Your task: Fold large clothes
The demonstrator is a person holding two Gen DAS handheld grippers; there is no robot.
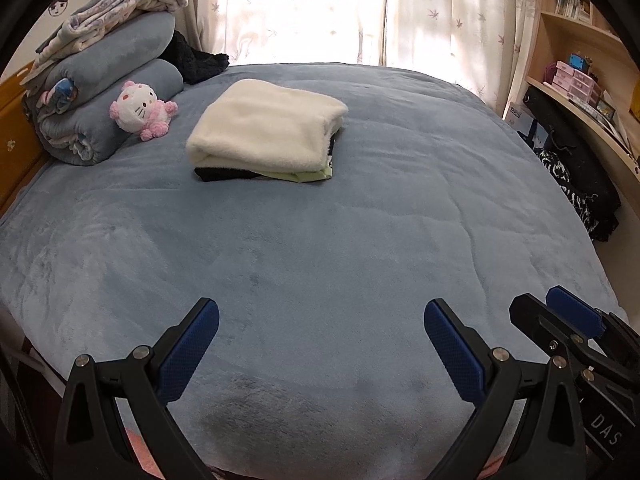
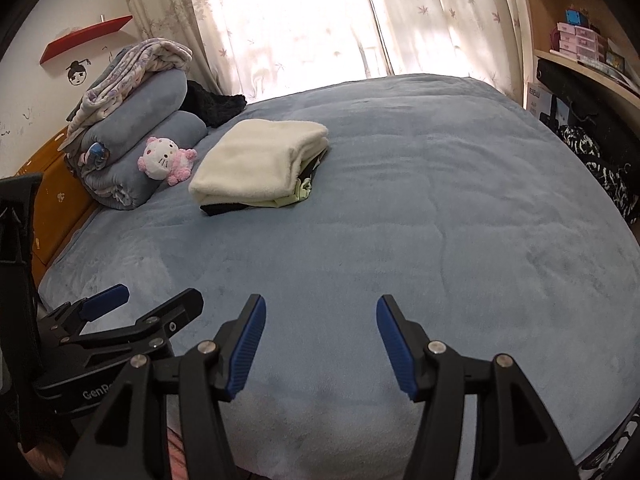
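A folded cream fleece garment point(image 1: 264, 128) lies on top of a small stack, over a pale green piece point(image 1: 304, 176) and a black piece point(image 1: 224, 174), at the far middle of the blue bed point(image 1: 320, 248). The stack also shows in the right wrist view point(image 2: 256, 160). My left gripper point(image 1: 320, 320) is open and empty above the near edge of the bed. My right gripper point(image 2: 320, 320) is open and empty beside it, and shows at the right in the left wrist view point(image 1: 556, 312). The left gripper shows at the lower left of the right wrist view point(image 2: 152, 300).
Rolled blue blankets point(image 1: 112, 80) with a patterned quilt on top and a pink-and-white plush cat point(image 1: 140, 110) sit at the far left by the wooden headboard point(image 1: 16, 148). A black garment point(image 1: 196, 60) lies behind them. Shelves point(image 1: 584, 92) and dark bags point(image 1: 576, 184) stand right of the bed. Curtains point(image 1: 360, 8) hang behind.
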